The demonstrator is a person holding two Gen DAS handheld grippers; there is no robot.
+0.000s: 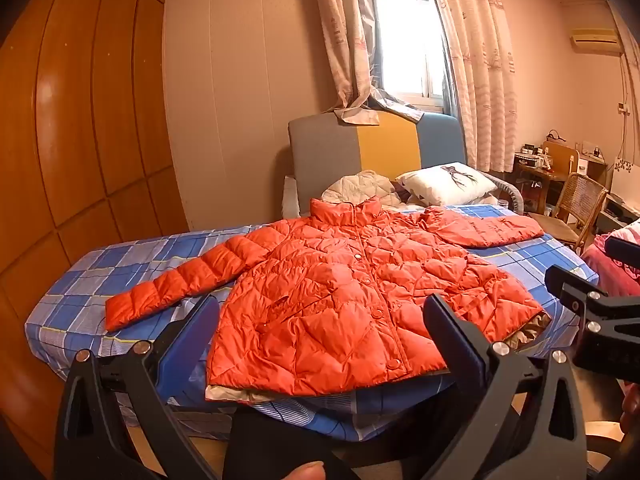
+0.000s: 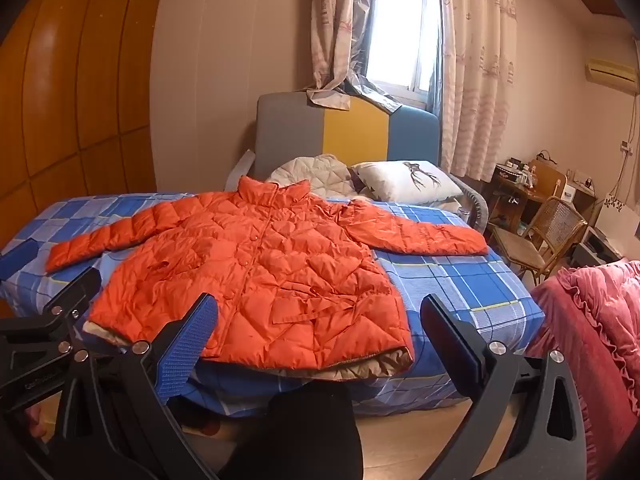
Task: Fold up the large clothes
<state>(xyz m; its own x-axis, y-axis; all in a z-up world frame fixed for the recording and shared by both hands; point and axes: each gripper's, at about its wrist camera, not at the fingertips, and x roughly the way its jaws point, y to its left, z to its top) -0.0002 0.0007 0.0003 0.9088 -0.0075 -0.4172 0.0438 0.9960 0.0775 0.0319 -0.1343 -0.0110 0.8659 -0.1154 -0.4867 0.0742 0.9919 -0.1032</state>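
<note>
An orange quilted puffer jacket [image 1: 344,300] lies flat, front up and buttoned, on a bed with a blue checked sheet [image 1: 80,292]. Both sleeves are spread out to the sides. It also shows in the right wrist view [image 2: 256,280]. My left gripper [image 1: 320,312] is open and empty, held before the jacket's hem. My right gripper [image 2: 316,312] is open and empty, in front of the hem's right part; it also shows at the right edge of the left wrist view [image 1: 592,304]. The left gripper shows at the left edge of the right wrist view [image 2: 60,300].
A white pillow [image 2: 404,182] and a cream quilted garment [image 2: 308,172] lie at the bed's head by a grey, yellow and blue headboard [image 2: 344,132]. A pink ruffled blanket [image 2: 592,328] is at right. A wicker chair [image 2: 548,236] and desk stand beyond. A wooden wardrobe [image 1: 80,120] is at left.
</note>
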